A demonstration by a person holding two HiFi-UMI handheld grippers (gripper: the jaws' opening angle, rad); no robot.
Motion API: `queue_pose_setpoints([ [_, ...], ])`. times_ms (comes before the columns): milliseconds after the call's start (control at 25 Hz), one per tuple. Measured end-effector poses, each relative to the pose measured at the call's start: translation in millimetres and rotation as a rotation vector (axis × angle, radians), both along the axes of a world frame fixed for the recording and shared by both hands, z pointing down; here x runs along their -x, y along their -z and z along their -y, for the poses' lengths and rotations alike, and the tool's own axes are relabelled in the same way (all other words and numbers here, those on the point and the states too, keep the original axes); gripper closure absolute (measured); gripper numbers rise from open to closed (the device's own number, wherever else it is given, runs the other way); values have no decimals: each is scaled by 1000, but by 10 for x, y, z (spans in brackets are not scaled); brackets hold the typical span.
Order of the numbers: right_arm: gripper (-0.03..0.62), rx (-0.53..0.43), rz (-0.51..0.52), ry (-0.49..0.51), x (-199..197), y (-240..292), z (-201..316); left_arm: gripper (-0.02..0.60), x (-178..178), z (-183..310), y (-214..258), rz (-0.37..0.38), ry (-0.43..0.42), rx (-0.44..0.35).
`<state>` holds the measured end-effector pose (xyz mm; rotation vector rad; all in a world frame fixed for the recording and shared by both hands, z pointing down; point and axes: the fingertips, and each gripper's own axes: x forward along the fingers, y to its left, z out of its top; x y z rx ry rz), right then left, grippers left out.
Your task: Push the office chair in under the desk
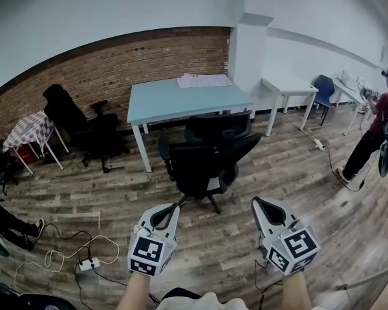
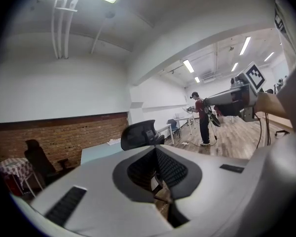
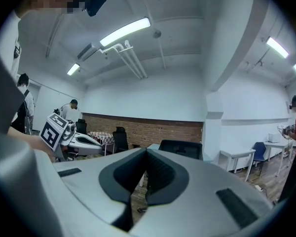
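My left tool (image 1: 169, 208) and my right tool (image 1: 261, 203) both have their jaws pressed together with nothing between them. I hold them low over the wooden floor (image 1: 116, 199). The black office chair (image 1: 207, 155) stands ahead of me, its back toward me, close in front of the pale blue bench (image 1: 174, 99) and not yet tucked under it. Neither tool touches the chair.

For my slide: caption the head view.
Left gripper and right gripper, both shut, hover short of the office chair standing out from the desk.
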<state>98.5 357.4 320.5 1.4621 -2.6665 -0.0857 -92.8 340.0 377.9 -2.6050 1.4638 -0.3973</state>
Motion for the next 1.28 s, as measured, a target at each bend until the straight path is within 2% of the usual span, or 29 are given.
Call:
queue_pose_setpoints([
  [320, 583, 39, 26, 12, -256, -141, 69, 574, -178, 1, -122, 4, 12, 22],
  [560, 583, 33, -17, -18, -355, -261, 346, 574, -219, 290, -219, -9, 20, 34],
  [920, 582, 38, -6, -57, -465, -335, 1038, 574, -289, 993, -322, -19, 5, 37],
  [1280, 580, 56, 11, -91, -451, -402, 1903, 574, -164, 1874, -376, -41, 24, 50],
])
